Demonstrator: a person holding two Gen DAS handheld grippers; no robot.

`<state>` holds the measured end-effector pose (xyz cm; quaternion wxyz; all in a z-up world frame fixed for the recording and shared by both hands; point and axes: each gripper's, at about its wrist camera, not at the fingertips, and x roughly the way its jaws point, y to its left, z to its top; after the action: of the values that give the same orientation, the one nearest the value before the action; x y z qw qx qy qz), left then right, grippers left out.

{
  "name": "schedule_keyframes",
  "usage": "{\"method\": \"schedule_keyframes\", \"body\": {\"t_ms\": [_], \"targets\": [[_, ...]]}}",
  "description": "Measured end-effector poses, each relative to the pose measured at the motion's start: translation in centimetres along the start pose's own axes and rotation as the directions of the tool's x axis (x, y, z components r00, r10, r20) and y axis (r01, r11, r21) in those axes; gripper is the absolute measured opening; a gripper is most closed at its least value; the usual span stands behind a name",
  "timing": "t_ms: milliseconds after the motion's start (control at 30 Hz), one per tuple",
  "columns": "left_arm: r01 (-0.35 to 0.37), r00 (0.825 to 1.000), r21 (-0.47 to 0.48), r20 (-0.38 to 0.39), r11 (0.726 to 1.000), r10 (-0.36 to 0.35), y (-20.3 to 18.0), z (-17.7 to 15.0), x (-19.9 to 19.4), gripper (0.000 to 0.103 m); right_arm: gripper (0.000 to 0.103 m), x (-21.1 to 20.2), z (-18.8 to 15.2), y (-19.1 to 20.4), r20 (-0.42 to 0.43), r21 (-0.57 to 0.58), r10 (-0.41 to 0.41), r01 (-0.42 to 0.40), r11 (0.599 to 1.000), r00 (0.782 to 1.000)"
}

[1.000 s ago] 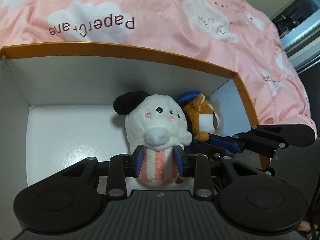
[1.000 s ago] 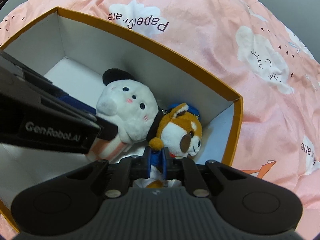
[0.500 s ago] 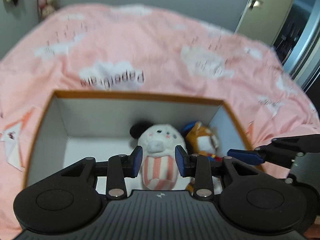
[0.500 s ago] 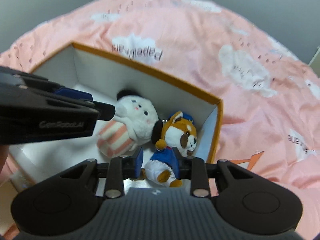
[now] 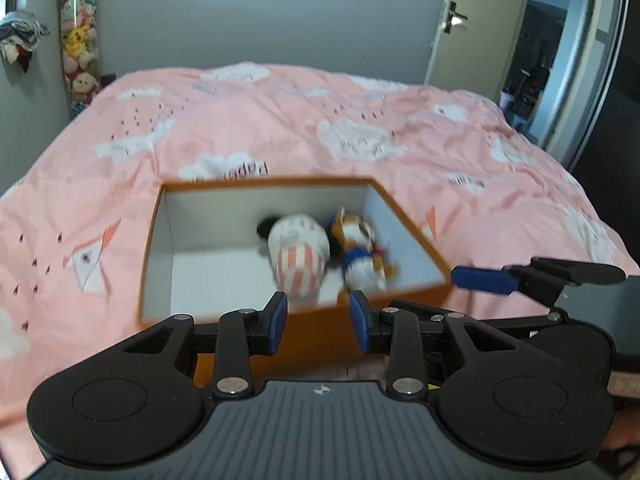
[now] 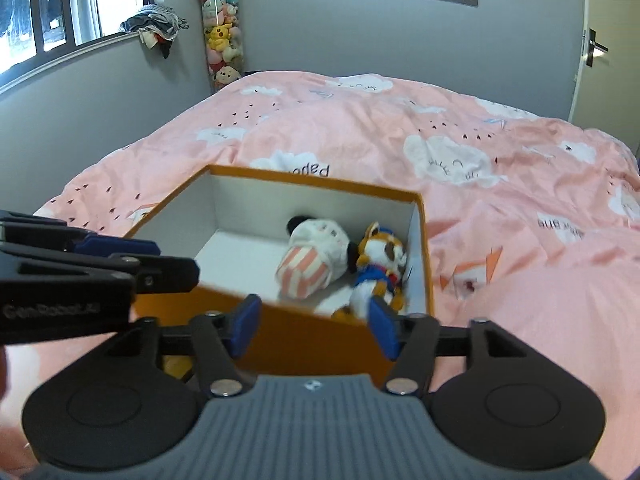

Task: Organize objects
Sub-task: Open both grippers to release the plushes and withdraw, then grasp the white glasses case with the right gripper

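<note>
Your left hand-held gripper (image 5: pixel 318 322) is part spread w/ nothing between its blue pads. Your right hand-held gripper (image 6: pixel 314 322) has just been opening, now wide & empty. Both sit short of the box (image 6: pixel 312 190), a stiff orange carton w/ white walls, on the soft pink cloud-print bed (image 6: pixel 360 128). Inside, at its right end, lie two plushies touching: white striped plush (image 6: pixel 316 256) & orange fox plush (image 6: pixel 378 268). The near box wall stands betw. pads & toys.

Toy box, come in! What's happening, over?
Left tongs and right tongs open, empty. White plush and fox plush lie inside orange box. Nothing blocking.
</note>
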<state>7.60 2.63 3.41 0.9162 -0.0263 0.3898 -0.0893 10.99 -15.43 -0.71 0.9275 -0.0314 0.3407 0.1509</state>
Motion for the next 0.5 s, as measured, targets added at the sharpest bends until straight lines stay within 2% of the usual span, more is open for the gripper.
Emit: {"method": "schedule_keyframes", "body": {"t_ms": [133,300,400,500], "targets": [[0.016,0.998,-0.052,-0.061,0.999,-0.019,2.5,-1.9,-2.0,0.039,0.071,-1.2,-2.0,0.7,-0.020,0.067,0.031,-0.030,0.997,0.999],[-0.030,0.992,-0.172,-0.123,0.985,0.008,6.2,-4.8,-3.4,0.039,0.068,-1.2,-4.3,1.9,-0.106,0.117,0.113,-0.101,0.988,0.988],[-0.056,0.985,-0.252,-0.169,0.966,0.013,8.2,-6.5,-3.4,0.039,0.059,-0.4,-5.5,2.7,-0.174,0.140,0.164,-0.140,0.980,0.971],[-0.038,0.977,-0.328,-0.212,0.944,-0.034,9.4,-8.3,-2.8,0.042,0.052,0.6,-6.5,3.6,-0.229,0.163,0.234,-0.200,0.966,0.945]]}}
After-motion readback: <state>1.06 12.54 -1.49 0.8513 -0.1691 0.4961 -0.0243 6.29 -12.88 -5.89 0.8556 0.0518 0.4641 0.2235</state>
